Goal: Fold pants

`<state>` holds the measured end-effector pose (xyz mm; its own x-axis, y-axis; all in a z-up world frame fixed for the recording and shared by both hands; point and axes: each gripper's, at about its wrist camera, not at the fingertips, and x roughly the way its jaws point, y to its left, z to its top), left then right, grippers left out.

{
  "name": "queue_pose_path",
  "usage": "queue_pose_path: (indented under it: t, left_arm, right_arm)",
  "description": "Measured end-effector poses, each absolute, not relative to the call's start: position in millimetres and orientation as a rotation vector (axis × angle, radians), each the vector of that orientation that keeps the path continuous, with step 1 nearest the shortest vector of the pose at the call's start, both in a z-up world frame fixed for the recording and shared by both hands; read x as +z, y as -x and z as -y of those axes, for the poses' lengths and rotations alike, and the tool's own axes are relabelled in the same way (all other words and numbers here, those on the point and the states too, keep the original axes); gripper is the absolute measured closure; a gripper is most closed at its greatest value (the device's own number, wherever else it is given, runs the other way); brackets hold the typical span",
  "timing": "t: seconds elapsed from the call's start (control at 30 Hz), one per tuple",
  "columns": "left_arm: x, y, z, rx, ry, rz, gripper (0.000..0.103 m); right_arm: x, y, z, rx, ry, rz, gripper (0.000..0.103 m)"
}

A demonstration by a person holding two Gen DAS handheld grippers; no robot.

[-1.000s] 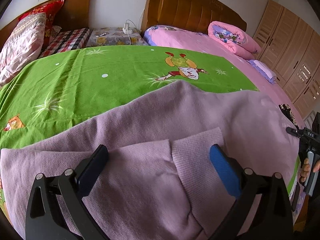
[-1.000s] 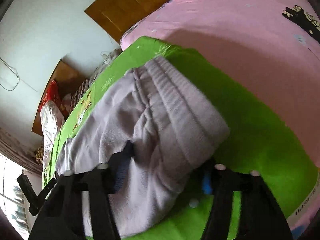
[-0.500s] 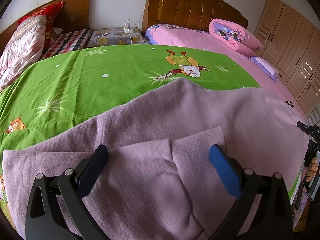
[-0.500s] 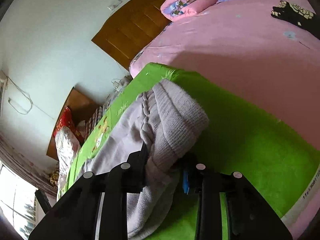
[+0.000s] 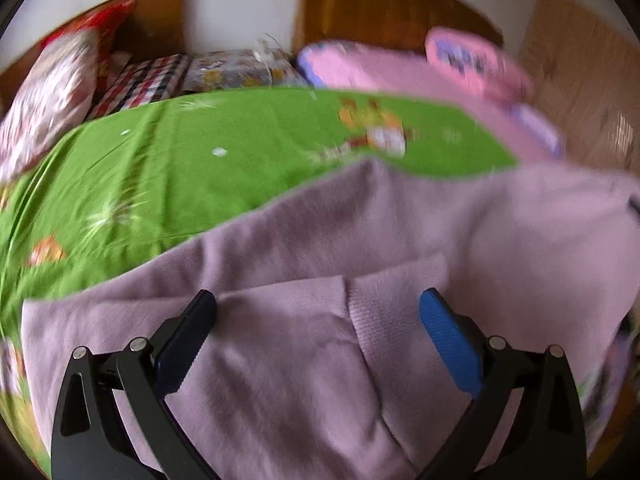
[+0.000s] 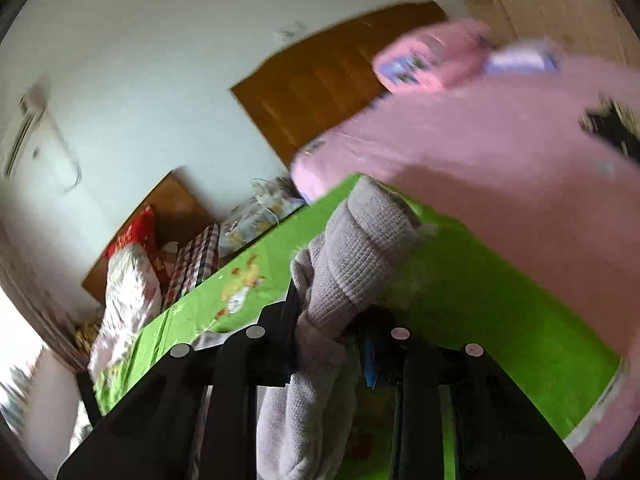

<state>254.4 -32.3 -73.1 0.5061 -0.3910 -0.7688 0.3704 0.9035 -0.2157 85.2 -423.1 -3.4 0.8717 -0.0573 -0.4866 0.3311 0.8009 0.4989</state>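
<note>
Left wrist view: my left tongs (image 5: 318, 322) stood wide, both pads hovering over the pants (image 5: 360, 280) with nothing pinched. The pants lay spread across the near part of the green sheet (image 5: 200, 168) on the bed, lilac knit, soft and fuzzy, with a ribbed cuff (image 5: 396, 292) overlapping between the pads. Frame was smeared, so fine detail was unreliable. Risk as I judged it: with this end unpinned, a pull from the other side could drag the whole garment across the slick-looking sheet and skew the fold line. The cuff overlap could also bunch if I closed on two layers unevenly.

Right wrist view: my right tongs (image 6: 332, 340) were drawn in narrow and clamped on a thick bunch of the pants (image 6: 360, 248), the ribbed waistband end, chunky waffle-like knit, standing up in a rolled lump above the pads while looser fabric hung below. The green sheet (image 6: 500, 300) and the pink bedcover (image 6: 500, 160) lay beyond. Risks here: the grip took a wad, not a clean edge, so layers could slip out one by one; stretchy knit could sag and land creased; the heavy hanging part could swing and fold under itself.
</note>
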Motion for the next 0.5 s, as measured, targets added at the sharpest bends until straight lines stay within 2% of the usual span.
queue_pose_path:
  t: [0.07,0.13,0.3,0.4,0.5]
  left_arm:
    - [-45,-240,1,-0.492,0.167,-0.859,0.002]
    - [-22,-223,-33,-0.47,0.234,-0.765,0.002]
    - [1,-196,-132,-0.296,0.358,-0.673,0.002]
    - [-1,-187,-172,-0.271,0.445,-0.676,0.002]
    - [-11,-176,-192,-0.292,0.528,-0.696,0.002]
  right_arm:
    - [11,-92,409,-0.223,-0.562,-0.474,0.074]
    - [31,-100,376,-0.225,-0.397,-0.483,0.074]
    - [58,-122,253,-0.047,-0.047,-0.466,0.074]
    - [40,-139,157,0.105,0.198,-0.498,0.074]
    - [-13,-145,84,0.209,0.447,-0.578,0.074]
